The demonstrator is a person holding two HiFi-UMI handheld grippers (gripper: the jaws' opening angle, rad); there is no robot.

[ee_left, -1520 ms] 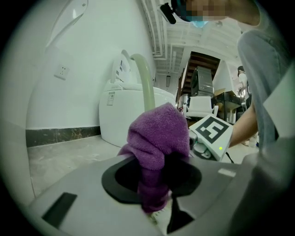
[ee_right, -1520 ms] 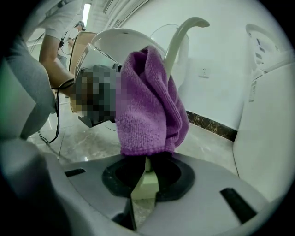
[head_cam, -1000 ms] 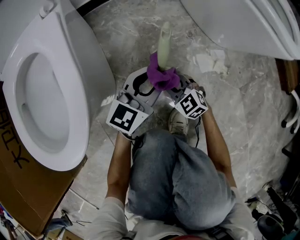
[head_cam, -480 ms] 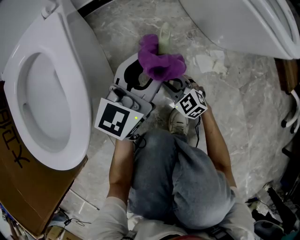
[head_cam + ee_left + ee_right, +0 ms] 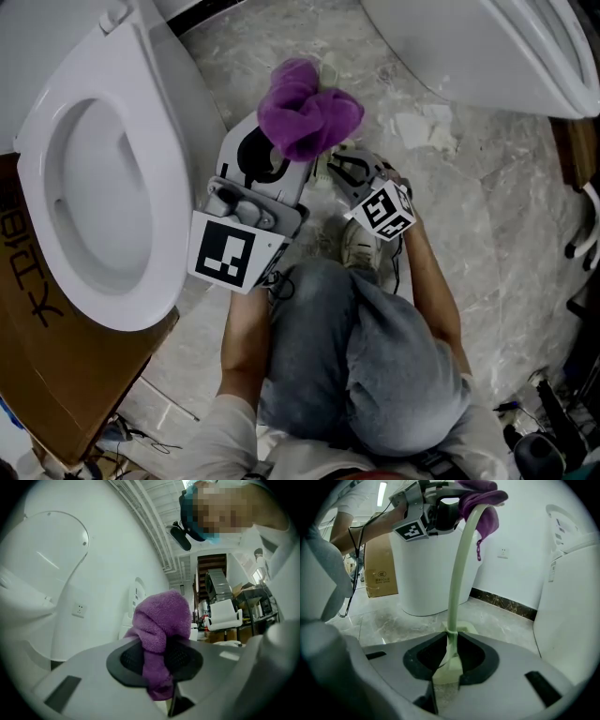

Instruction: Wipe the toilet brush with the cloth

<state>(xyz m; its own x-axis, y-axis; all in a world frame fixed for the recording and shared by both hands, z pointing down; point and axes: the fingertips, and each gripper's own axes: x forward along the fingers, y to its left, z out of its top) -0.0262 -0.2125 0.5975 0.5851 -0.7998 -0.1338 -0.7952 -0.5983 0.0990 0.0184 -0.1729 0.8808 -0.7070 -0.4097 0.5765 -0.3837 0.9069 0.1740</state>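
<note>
In the right gripper view the pale green toilet brush handle (image 5: 457,583) rises from between the jaws of my right gripper (image 5: 450,656). The pads sit against its lower stem, and the jaws are opening. The handle's top is wrapped in the purple cloth (image 5: 480,501), and my left gripper (image 5: 429,508) is shut on that cloth. Its own view shows the cloth (image 5: 161,620) bunched between the pads of the left gripper (image 5: 157,660). From the head view, the cloth (image 5: 305,112) hides the handle's top, with the left gripper (image 5: 291,141) behind it and the right gripper (image 5: 342,169) lower, to the right.
An open white toilet bowl (image 5: 94,187) stands close on the left, and another white fixture (image 5: 487,47) at the top right. A cardboard box (image 5: 56,375) sits at the lower left. Paper scraps (image 5: 422,127) lie on the marble floor. The person's knees (image 5: 366,356) fill the near side.
My left gripper has risen with the purple cloth, sliding it up the brush handle until it covers the top. The right gripper has stayed where it was.
</note>
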